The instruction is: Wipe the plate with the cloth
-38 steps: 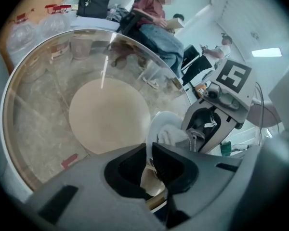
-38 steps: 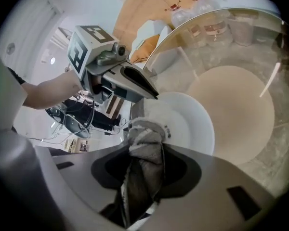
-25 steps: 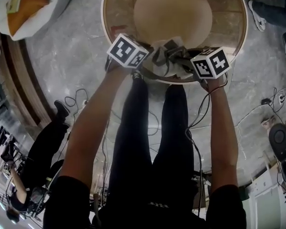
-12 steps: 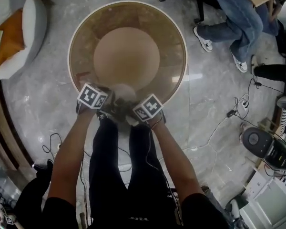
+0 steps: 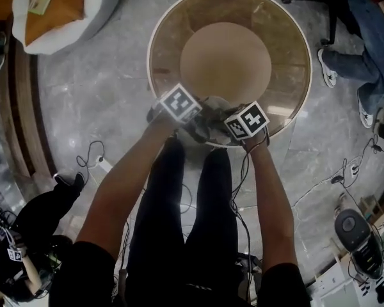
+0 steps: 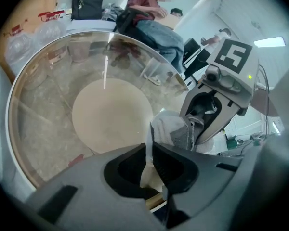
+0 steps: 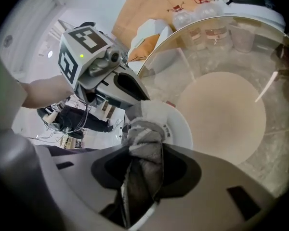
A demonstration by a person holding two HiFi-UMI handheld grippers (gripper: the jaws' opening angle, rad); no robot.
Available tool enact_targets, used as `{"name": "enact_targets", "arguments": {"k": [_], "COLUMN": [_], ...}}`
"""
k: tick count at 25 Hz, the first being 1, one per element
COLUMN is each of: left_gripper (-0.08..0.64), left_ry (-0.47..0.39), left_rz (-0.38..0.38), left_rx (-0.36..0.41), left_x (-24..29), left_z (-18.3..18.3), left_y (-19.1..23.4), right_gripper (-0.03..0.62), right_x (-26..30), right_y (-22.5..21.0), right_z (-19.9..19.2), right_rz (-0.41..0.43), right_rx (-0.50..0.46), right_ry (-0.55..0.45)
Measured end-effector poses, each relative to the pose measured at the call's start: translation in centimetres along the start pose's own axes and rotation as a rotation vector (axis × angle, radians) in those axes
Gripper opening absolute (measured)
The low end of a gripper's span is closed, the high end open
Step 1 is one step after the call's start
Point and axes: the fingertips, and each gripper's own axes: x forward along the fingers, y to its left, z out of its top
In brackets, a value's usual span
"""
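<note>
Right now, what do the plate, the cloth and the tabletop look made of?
The round white plate is smooth with a slight gloss: ceramic or melamine, can't tell which. The grey-and-white cloth has a fuzzy looped pile and bunched folds: likely terry or microfibre. The round tabletop is clear glass: it shows reflections, and the tan disc is visible through it.

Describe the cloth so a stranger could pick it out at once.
Find the round glass table; at its near edge the right gripper is shut on the cloth. It is a bunched grey-and-white towel lying against the white plate, the only soft, crumpled thing there.
</note>
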Motion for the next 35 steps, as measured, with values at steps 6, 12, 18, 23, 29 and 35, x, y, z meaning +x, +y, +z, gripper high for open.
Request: {"name": "enact_targets", "arguments": {"k": [6, 12, 18, 23, 29, 35], "left_gripper": [0.035, 0.035, 0.035, 0.035, 0.035, 0.035], "left_ry": [-0.051, -0.033, -0.022, -0.019, -0.019, -0.064], "left_rz": [-0.084, -0.062, -0.056, -0.061, -0.057, -0.041], "left_rx": [-0.052, -0.023, -0.009, 0.005, 0.011, 0.014], "left_x": [-0.1, -0.4, -0.2, 0.1, 0.0, -0.2], "left_z": [-1.6, -1.7, -0.7, -0.4, -0.7, -1.2], "left_y": [-1.0, -0.7, -1.0, -1.3, -1.1, -0.9], "right_gripper": [0.144, 0.144, 0.144, 0.144, 0.144, 0.144], "right_x": [-1.9, -1.2, 2.3, 3.3, 1.9, -1.4], "right_y": [-1.0, 0.8, 3.9, 3.8, 1.8, -1.1], "right_z": [-0.2, -4.3, -4.1, -1.6, -0.3, 0.0], "right_rz": [-0.041, -0.034, 0.065, 0.096, 0.047, -0.021], "right_rx": [0.132, 0.216, 0.195, 0.153, 0.065, 0.142], "right_ry": [-0.121, -0.134, -0.092, -0.080, -0.033, -0.166]}}
